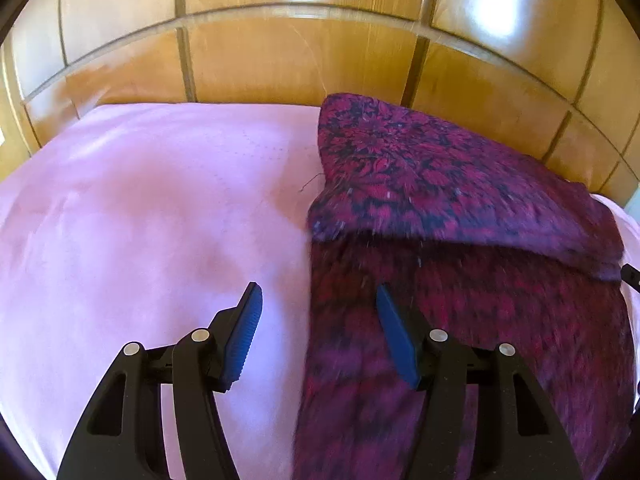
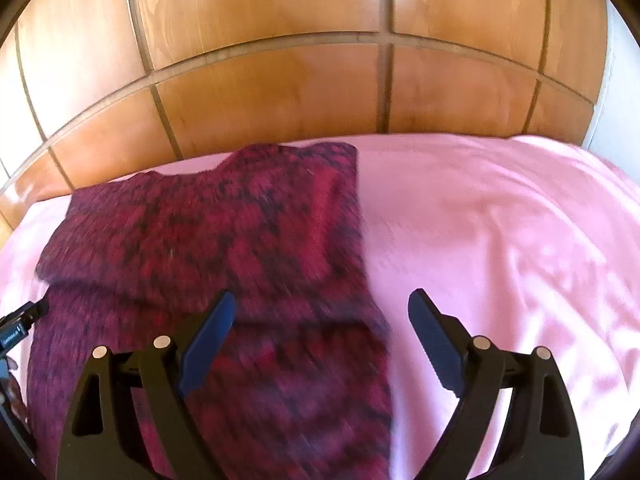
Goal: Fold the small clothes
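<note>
1. While the pink sheet lies bare on the left, the dark red patterned garment rests on it toward the right, its far part folded over the near part, with a wooden panelled wall behind
2. Left hand-held gripper hangs tilted downward over the garment's left edge, jaws spread, nothing pinched
3. Right hand-held gripper hangs over the garment's right edge, jaws spread wide and empty, pink sheet beyond
4. Both views are blurred; the garment's near end is cut off, and a black piece of gear pokes in at the left edge
</note>
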A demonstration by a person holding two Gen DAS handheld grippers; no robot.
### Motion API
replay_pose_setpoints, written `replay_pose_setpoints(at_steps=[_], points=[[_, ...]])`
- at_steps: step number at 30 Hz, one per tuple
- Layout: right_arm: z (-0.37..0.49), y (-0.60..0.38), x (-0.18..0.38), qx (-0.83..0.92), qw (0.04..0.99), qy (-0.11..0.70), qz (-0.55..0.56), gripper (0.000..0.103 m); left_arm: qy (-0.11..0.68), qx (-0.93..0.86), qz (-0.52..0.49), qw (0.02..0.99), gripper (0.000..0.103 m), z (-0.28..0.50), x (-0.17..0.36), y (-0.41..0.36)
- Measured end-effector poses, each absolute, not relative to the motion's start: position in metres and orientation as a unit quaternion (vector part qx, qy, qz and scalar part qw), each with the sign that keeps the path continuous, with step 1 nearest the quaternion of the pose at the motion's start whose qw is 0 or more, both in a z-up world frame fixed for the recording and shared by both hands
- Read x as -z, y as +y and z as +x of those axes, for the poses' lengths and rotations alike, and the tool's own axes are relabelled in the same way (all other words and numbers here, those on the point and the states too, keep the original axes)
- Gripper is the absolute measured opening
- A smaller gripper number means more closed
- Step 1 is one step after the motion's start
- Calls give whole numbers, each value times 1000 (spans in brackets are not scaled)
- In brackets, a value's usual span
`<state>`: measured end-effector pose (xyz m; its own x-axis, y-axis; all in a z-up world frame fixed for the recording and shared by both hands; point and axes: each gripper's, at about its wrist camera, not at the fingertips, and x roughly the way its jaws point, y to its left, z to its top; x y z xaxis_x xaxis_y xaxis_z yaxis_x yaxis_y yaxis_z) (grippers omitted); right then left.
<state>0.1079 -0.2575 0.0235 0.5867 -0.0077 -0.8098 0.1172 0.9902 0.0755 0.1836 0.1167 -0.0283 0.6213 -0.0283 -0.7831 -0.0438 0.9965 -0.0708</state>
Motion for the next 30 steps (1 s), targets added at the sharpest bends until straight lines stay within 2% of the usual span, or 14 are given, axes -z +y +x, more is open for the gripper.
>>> replay_pose_setpoints(at_steps=[3, 4, 8, 9, 11, 14, 20, 22, 24, 26, 30], points=[[81, -278, -20, 18, 876, 475, 86, 86, 429, 10, -41, 902, 58, 151, 22, 125], [71, -283, -18, 10, 870, 483, 97, 83, 431, 19, -40, 901, 58, 139, 24, 128], [27, -300, -6, -23, 844, 513, 153, 57, 445, 52, -50, 893, 59, 101, 30, 135], [19, -302, -5, -29, 840, 516, 162, 55, 452, 57, -63, 888, 58, 88, 34, 140], [-4, -302, -2, -51, 828, 529, 179, 42, 466, 72, -82, 878, 58, 67, 41, 147], [-36, -297, -5, -78, 816, 540, 192, 37, 472, 106, -114, 868, 57, 32, 42, 156], [-84, -283, -7, -126, 778, 584, 193, 33, 509, 166, -120, 836, 39, -18, 45, 147], [-93, -277, -1, -139, 763, 602, 189, 30, 515, 171, -106, 834, 23, -25, 48, 142], [-93, -274, -1, -144, 758, 607, 192, 23, 511, 177, -112, 833, 16, -25, 44, 144], [-84, -276, -11, -158, 762, 594, 202, 20, 494, 198, -150, 833, 15, -19, 30, 152], [-62, -279, -46, -190, 788, 532, 245, 19, 456, 223, -206, 837, 14, 1, 6, 164]])
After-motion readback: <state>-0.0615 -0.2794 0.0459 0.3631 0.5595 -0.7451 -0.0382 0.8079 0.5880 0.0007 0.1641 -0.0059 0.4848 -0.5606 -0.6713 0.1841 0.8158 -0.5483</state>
